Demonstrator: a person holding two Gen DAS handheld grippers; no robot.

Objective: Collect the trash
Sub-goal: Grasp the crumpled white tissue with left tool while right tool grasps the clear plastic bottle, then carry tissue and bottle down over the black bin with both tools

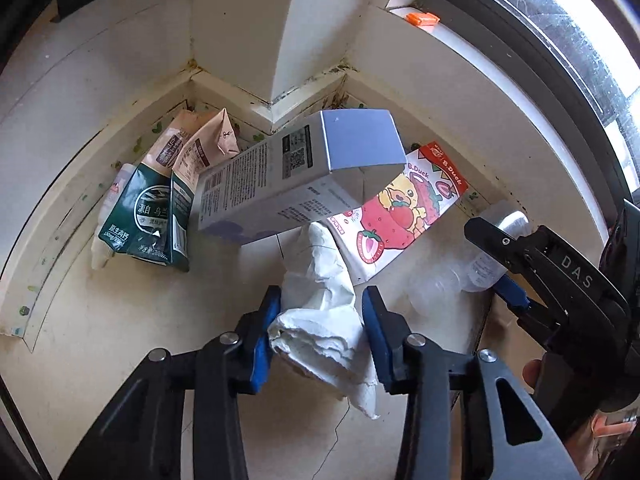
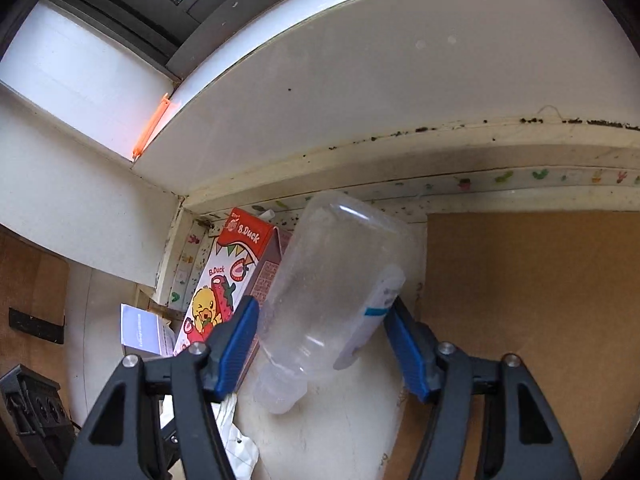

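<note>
Left hand-held gripper [image 1: 318, 330], nearest: blue pads narrowed onto a crumpled white tissue [image 1: 320, 320], both pads touching its sides. Right hand-held gripper [image 2: 324, 344]: jaws wide, straddling a clear plastic bottle [image 2: 332, 300] lying tilted, cap end toward the camera; left pad touching the bottle's side, right pad [image 2: 408, 352] just beside its label, contact there not discernible. Just beyond the tissue, on the pale floor [image 1: 120, 340]: a grey-blue carton [image 1: 296, 176] leaning over a strawberry-and-duck printed carton [image 1: 400, 216]. Beside these, toward the wall corner: a green milk carton [image 1: 152, 216] and a pink carton [image 1: 200, 144], both crushed. Farthest: white skirting board [image 1: 224, 88], projecting wall corner, and a dark-framed window [image 1: 560, 40] with an orange clip [image 1: 422, 19] on its sill.
</note>
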